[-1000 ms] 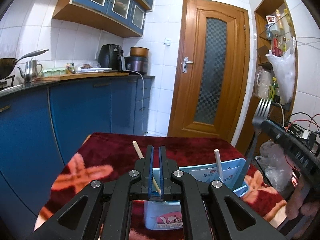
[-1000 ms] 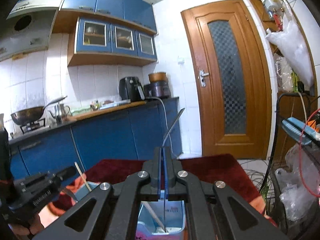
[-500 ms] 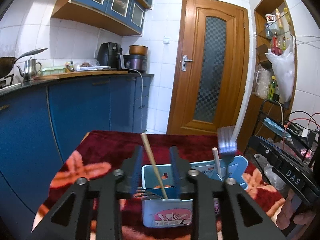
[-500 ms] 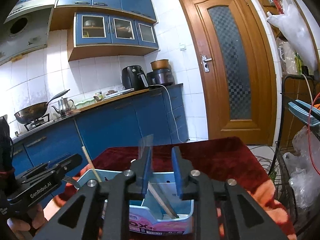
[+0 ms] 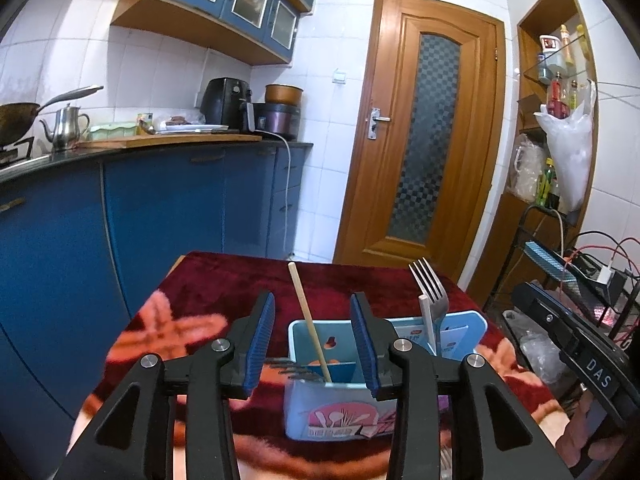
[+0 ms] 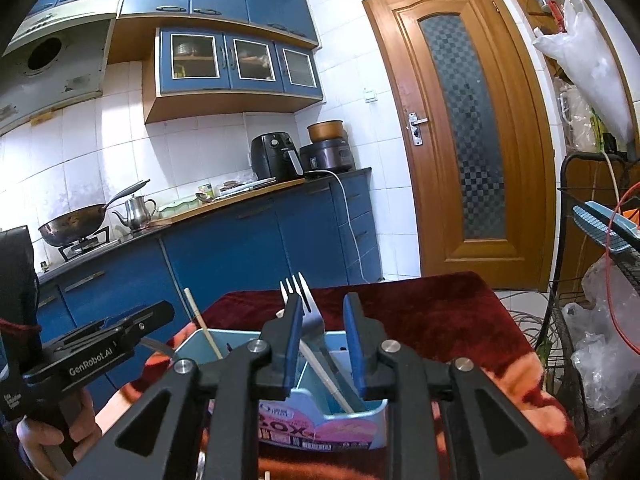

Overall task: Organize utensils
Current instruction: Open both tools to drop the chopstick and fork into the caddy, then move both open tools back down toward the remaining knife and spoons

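Note:
A light-blue utensil box (image 5: 332,412) stands on the red cloth. My left gripper (image 5: 311,320) hangs just before it, and its jaws are opening. A wooden chopstick (image 5: 304,308) stands in the box's left compartment; it rises between the pads untouched. In the right compartment stand a metal fork (image 5: 430,288) and a white chopstick (image 5: 426,316). My right gripper (image 6: 323,304) is open over the box (image 6: 320,428). The fork (image 6: 298,288) stands between its fingers, close by the left finger, and no pad presses it. The wooden chopstick (image 6: 200,316) leans at the left.
The table's red patterned cloth (image 5: 224,280) ends at blue cabinets (image 5: 168,208) on the left. A wooden door (image 5: 424,140) lies beyond. A wire rack with cables (image 6: 592,280) crowds the right side. Dark fork tines (image 5: 296,368) lie at the box's near left rim.
Both grippers went from shut to open. The left let go of the wooden chopstick. The right let go of the fork, which dropped into the box.

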`<state>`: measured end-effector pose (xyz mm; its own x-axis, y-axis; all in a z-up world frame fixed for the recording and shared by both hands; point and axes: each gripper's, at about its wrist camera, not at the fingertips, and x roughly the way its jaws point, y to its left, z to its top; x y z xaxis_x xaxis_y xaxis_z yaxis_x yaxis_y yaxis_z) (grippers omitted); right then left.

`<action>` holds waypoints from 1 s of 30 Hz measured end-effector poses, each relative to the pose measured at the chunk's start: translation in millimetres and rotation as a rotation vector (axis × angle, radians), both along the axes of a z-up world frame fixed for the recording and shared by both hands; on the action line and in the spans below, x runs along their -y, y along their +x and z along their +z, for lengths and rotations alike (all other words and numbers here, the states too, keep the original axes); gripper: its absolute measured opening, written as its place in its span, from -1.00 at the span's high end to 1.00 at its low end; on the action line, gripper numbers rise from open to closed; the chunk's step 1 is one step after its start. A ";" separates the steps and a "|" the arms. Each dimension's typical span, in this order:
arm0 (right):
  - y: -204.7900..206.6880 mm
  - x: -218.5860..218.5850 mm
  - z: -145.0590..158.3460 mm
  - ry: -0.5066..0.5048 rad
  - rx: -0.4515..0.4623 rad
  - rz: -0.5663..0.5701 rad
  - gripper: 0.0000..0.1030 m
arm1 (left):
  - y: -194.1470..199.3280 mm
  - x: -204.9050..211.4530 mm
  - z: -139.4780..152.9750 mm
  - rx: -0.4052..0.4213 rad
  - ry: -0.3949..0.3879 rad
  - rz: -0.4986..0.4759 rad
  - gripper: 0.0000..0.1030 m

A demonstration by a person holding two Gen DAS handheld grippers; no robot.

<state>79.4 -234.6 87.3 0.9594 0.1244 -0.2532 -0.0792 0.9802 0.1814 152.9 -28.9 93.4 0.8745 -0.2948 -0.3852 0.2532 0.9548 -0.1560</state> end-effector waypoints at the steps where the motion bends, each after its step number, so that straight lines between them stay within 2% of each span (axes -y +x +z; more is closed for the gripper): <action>1: -2.0 0.1 0.8 0.001 -0.003 0.000 0.52 | -2.6 -1.2 0.9 -0.007 0.002 0.001 0.17; 8: -20.4 0.2 0.2 0.027 -0.059 0.014 0.45 | -22.8 -9.8 0.5 -0.083 0.038 0.011 0.01; 23: -54.9 -8.7 -19.3 0.015 -0.178 0.031 0.33 | -49.3 -23.1 -29.5 -0.307 0.093 0.009 -0.05; 30: -63.4 -7.9 -33.5 0.019 -0.244 0.041 0.29 | -54.6 -23.9 -45.3 -0.382 0.108 0.007 -0.05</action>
